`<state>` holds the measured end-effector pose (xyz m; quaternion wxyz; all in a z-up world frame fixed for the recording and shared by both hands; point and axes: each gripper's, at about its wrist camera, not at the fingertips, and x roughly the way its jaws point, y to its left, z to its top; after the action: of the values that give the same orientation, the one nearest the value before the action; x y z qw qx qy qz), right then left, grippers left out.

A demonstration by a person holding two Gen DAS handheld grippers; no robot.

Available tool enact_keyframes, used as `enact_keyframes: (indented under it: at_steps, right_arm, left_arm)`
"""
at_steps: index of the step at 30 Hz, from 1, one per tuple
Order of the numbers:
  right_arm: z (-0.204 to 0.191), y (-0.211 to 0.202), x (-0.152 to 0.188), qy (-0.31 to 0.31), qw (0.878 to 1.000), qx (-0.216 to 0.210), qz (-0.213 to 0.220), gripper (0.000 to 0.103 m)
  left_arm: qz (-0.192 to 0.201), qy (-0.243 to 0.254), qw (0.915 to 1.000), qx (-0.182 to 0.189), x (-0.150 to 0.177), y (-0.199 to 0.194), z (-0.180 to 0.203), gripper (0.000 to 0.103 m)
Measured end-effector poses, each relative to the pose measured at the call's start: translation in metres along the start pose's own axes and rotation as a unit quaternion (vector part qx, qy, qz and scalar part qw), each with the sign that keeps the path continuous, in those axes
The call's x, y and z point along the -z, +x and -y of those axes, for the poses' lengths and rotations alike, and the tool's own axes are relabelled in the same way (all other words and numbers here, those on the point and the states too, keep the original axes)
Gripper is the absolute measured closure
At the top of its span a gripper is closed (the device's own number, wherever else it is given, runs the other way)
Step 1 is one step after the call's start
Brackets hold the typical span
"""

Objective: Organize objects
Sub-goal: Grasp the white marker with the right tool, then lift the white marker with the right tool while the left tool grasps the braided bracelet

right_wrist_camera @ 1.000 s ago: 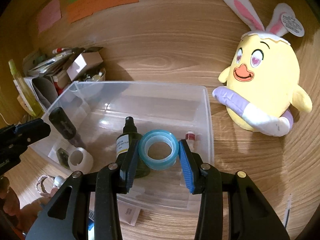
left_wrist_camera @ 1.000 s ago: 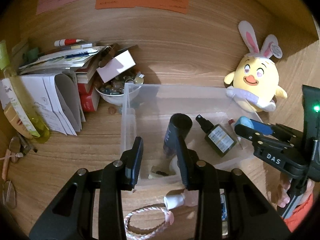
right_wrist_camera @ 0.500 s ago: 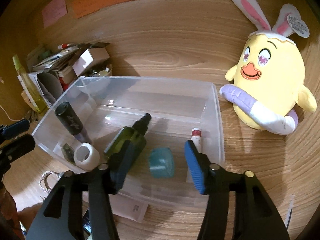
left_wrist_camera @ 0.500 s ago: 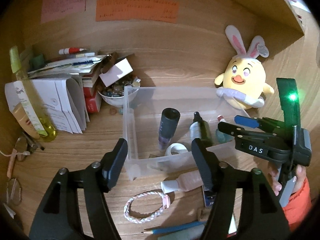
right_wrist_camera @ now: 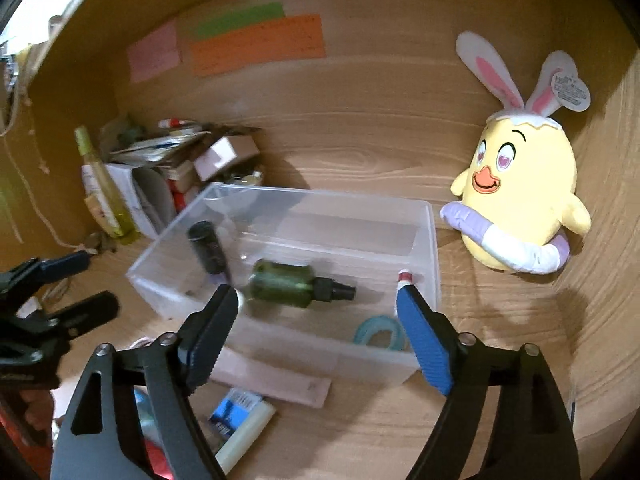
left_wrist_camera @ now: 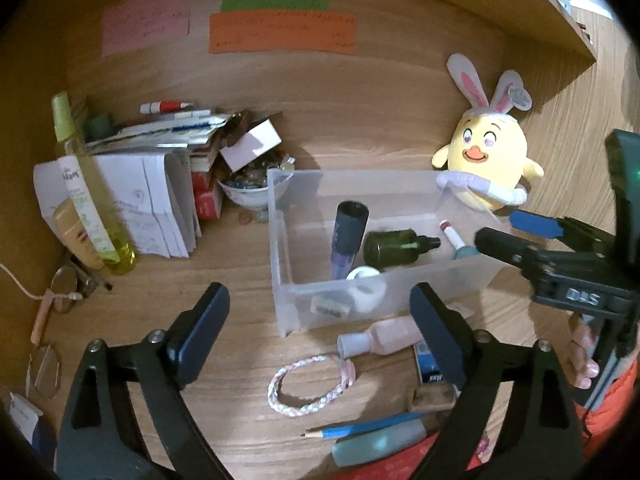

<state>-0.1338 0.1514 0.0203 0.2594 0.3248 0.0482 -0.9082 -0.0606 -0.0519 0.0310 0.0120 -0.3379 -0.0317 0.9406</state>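
Observation:
A clear plastic bin (left_wrist_camera: pixel 276 240) (right_wrist_camera: pixel 434 248) holds a dark tube (left_wrist_camera: pixel 350 232) (right_wrist_camera: pixel 208 246), a green spray bottle (left_wrist_camera: pixel 396 242) (right_wrist_camera: pixel 288 284) on its side, a white tape roll (left_wrist_camera: pixel 366 284), a teal tape ring (right_wrist_camera: pixel 378 334) and a lip balm (left_wrist_camera: pixel 450 232). My left gripper (left_wrist_camera: pixel 318 296) hangs in front of the bin's near left corner, its jaws opening with nothing gripped. My right gripper (right_wrist_camera: pixel 316 294) hovers over the bin's near wall, its jaws also opening and empty. The teal ring lies in the bin below it.
A pink bottle (left_wrist_camera: pixel 380 338), a braided bracelet (left_wrist_camera: pixel 308 384), a blue pencil (left_wrist_camera: pixel 360 430) and a small blue box (right_wrist_camera: pixel 236 412) lie before the bin. A plush chick (right_wrist_camera: pixel 520 200) stands at the right. Books and papers (left_wrist_camera: pixel 152 184), a yellow bottle (left_wrist_camera: pixel 88 196) and a bowl (left_wrist_camera: pixel 250 196) crowd the left.
The right gripper let go of the teal tape ring, which now lies in the bin. The green bottle fell onto its side. Both grippers widened and drew back from the bin.

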Motion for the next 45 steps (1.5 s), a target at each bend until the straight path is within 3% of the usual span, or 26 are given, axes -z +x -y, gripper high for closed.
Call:
enact_keyframes:
  at_steps: [6,11,18,25,30,37,45]
  right_arm:
    - [-0.017,0.001,0.030,-0.029,0.999,-0.008,-0.026,0.021]
    - [-0.027,0.011,0.055,-0.059,0.996,-0.013,-0.064,0.021]
    - [-0.022,0.022,0.077,-0.055,0.993,-0.019,-0.108,0.023]
    - [-0.007,0.023,0.085,-0.035,0.991,-0.020,-0.129,0.044]
    - [0.002,0.019,0.091,-0.019,0.990,-0.023,-0.141,0.053]
    - [0.002,0.010,0.096,-0.014,0.989,-0.029,-0.141,0.069]
    - [0.003,0.007,0.099,-0.006,0.990,-0.039,-0.135,0.087]
  left_arm:
    - [-0.018,0.001,0.9997,-0.016,0.015,0.006,-0.005,0.010]
    - [-0.039,-0.013,0.9991,-0.008,0.026,0.016,-0.010,0.010]
    - [-0.073,-0.016,0.9972,-0.002,0.041,0.033,-0.007,0.010]
    - [-0.090,0.007,0.9959,-0.008,0.049,0.044,0.005,0.010]
    - [-0.097,0.019,0.9951,-0.004,0.052,0.047,0.009,0.011]
    - [-0.112,0.032,0.9931,0.007,0.055,0.052,0.013,0.040]
    - [-0.123,0.039,0.9916,0.005,0.057,0.057,0.019,0.061]
